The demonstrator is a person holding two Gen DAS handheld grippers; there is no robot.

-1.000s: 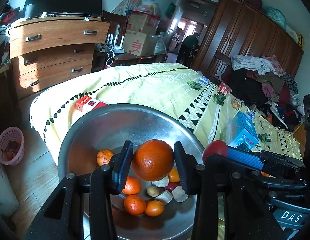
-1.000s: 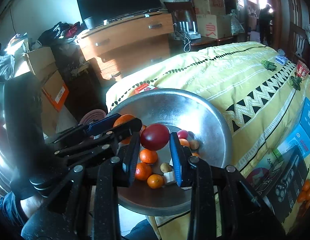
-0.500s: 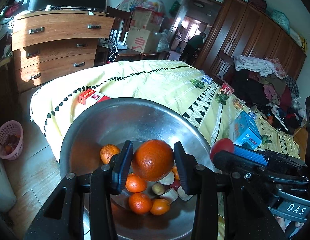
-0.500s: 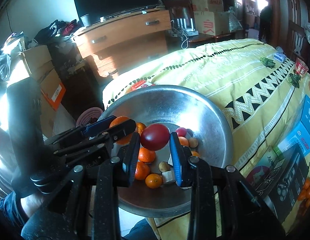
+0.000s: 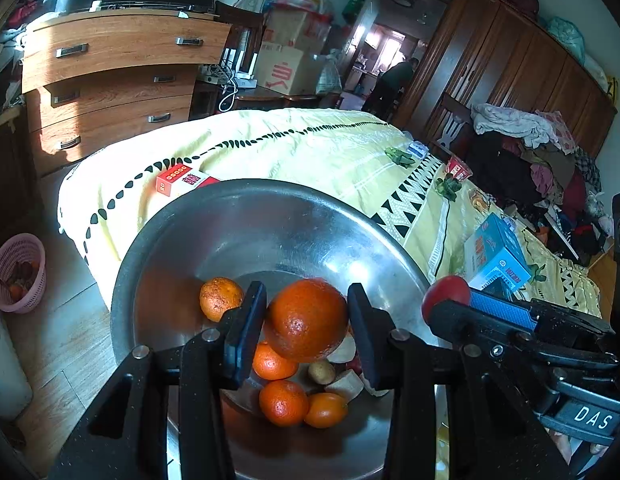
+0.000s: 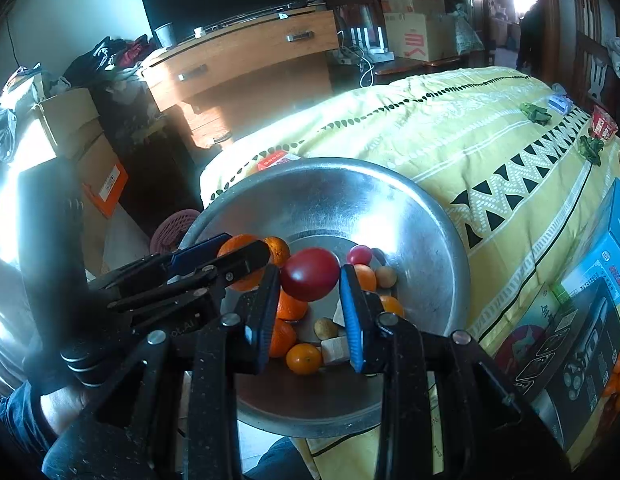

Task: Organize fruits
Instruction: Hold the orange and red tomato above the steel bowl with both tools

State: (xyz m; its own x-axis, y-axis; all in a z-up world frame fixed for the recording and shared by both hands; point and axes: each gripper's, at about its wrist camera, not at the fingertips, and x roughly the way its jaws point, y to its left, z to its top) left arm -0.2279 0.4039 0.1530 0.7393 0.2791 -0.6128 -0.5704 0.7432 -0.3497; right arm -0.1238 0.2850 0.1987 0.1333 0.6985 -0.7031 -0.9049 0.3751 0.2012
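A large steel bowl (image 5: 246,224) rests on the edge of a yellow bedspread and also shows in the right wrist view (image 6: 429,240). It holds several small oranges (image 5: 284,402), a small potato (image 5: 321,372) and pale cut pieces (image 6: 335,346). My left gripper (image 5: 306,320) is shut on a big orange (image 5: 308,318) above the bowl. My right gripper (image 6: 310,276) is shut on a red tomato (image 6: 310,274) above the bowl, beside the left gripper (image 6: 230,256). The tomato also shows in the left wrist view (image 5: 443,294).
A red box (image 5: 182,180) lies on the bed behind the bowl. A blue box (image 5: 495,252) and a dark box (image 6: 577,340) lie to the right. A pink basket (image 5: 16,272) stands on the floor left. A wooden dresser (image 5: 110,80) stands beyond.
Both grippers have moved slightly lower and closer over the bowl, still holding their fruit. The bowl's contents have not moved.
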